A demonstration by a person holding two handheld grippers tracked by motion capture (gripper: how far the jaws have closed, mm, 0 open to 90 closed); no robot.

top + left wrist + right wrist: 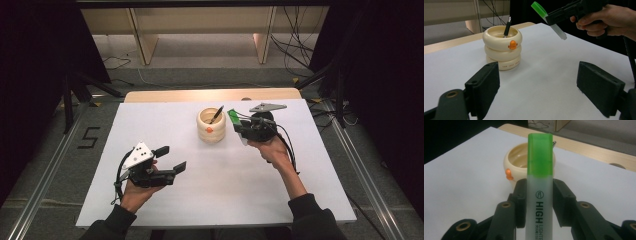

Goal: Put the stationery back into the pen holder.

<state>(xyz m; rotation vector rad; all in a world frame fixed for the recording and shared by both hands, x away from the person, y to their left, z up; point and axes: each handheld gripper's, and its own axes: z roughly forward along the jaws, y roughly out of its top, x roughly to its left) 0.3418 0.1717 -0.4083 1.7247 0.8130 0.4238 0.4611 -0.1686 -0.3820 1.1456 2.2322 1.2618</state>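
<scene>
A cream ringed pen holder with an orange beak stands on the white table, with a black pen leaning inside it. My right gripper is shut on a green-capped highlighter, held in the air just right of the holder, cap end tilted up. In the right gripper view the highlighter rises between both jaws, with the holder behind it. My left gripper rests open and empty at the front left. Its view shows the holder and the highlighter farther off.
A wooden table edge runs behind the white sheet. Beyond it are shelf legs and cables on the floor. Dark stands flank both sides.
</scene>
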